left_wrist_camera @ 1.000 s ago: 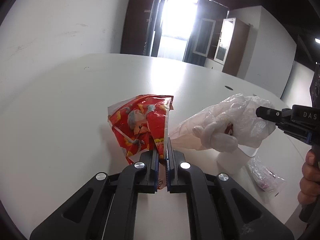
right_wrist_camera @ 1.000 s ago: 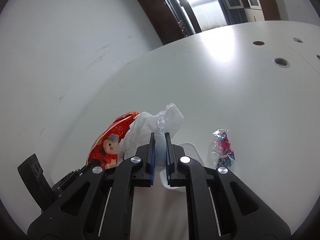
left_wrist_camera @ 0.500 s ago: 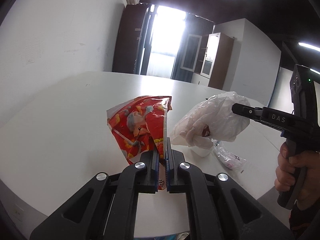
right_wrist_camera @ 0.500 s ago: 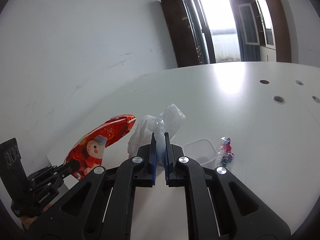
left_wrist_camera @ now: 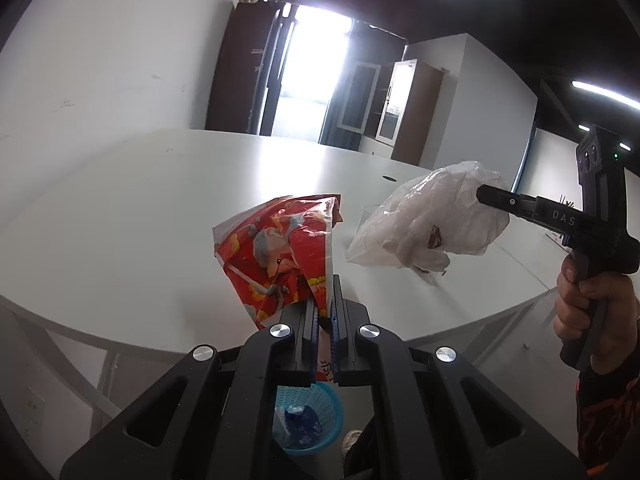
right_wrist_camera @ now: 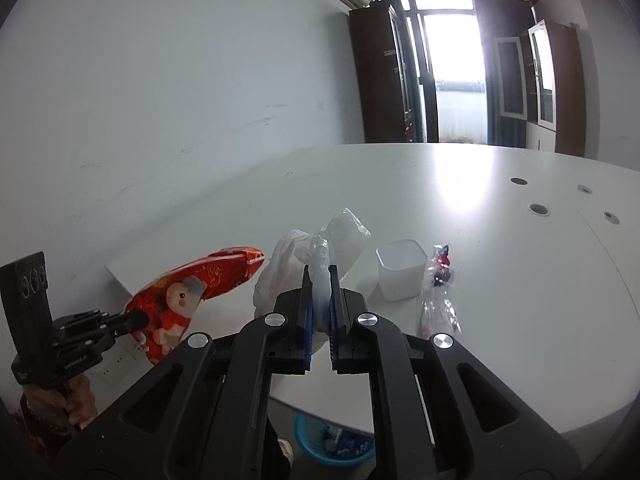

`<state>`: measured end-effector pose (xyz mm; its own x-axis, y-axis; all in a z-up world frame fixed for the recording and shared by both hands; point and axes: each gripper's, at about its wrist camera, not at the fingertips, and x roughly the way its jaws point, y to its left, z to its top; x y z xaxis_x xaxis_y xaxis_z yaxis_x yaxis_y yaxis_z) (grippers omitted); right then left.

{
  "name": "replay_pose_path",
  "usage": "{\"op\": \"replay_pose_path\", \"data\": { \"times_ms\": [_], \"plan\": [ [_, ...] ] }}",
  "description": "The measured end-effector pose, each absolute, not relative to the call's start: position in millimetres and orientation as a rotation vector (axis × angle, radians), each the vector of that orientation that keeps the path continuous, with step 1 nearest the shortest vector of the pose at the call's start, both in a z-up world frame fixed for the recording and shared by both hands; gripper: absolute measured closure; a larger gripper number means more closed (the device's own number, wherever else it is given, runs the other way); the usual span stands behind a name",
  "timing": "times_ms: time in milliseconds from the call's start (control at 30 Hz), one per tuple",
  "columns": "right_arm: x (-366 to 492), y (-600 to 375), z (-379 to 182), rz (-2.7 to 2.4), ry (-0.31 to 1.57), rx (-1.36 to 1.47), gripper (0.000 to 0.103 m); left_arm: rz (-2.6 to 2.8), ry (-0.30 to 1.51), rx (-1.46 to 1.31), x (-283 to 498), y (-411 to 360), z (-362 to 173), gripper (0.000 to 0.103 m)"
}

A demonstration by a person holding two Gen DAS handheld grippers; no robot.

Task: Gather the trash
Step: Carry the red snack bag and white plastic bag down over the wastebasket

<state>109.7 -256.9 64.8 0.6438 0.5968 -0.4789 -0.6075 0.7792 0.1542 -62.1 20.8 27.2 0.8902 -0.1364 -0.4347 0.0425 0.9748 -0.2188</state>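
We counted two grippers, each carried by one hand. The left gripper [left_wrist_camera: 326, 308] had its jaws closed on one red snack bag [left_wrist_camera: 286, 250], pinched at a lower corner, so the bag hung in the air off the front edge of the white table [left_wrist_camera: 120, 220]. The bag carried a cartoon figure; its printing was too small for us to read. The right gripper [right_wrist_camera: 319, 292] had its jaws closed on a twisted neck of one clear plastic bag [right_wrist_camera: 312, 264], also lifted clear of the table. From the left wrist view that plastic bag [left_wrist_camera: 432, 216] showed a small dark-red scrap inside, and the side of the right gripper [left_wrist_camera: 486, 197] read "DAS". From the right wrist view the left gripper [right_wrist_camera: 140, 318] bore a small white label that we could not read.

Left on the table we counted two items: one white square cup [right_wrist_camera: 401, 268], upright, and just beside it on the right one clear wrapper [right_wrist_camera: 438, 292] with dark red and blue bits inside.

Below the table edge we saw one blue mesh basket [left_wrist_camera: 334, 412] on the floor, with blue and white litter already in it. Four round holes [right_wrist_camera: 538, 209] showed in the tabletop at the far right.
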Motion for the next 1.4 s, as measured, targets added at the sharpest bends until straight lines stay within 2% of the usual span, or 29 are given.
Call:
{"op": "replay_pose_path", "data": {
  "times_ms": [367, 700, 1133, 1400],
  "plan": [
    [48, -289, 40, 0.725, 0.592, -0.028, 0.097, -0.140, 0.539, -0.139, -91, 5, 12, 0.099],
    [28, -309, 17, 0.798, 0.670, -0.006, 0.097, -0.218, 0.601, -0.131, -116, -5, 7, 0.099],
    [14, -315, -60, 0.749, 0.831, -0.050, 0.097, -0.255, 0.782, -0.115, -132, -22, -57, 0.099],
    [23, -299, -98, 0.717, 0.900, -0.068, 0.097, -0.247, 0.869, -0.181, -114, -15, -98, 0.099]
  ]
}}
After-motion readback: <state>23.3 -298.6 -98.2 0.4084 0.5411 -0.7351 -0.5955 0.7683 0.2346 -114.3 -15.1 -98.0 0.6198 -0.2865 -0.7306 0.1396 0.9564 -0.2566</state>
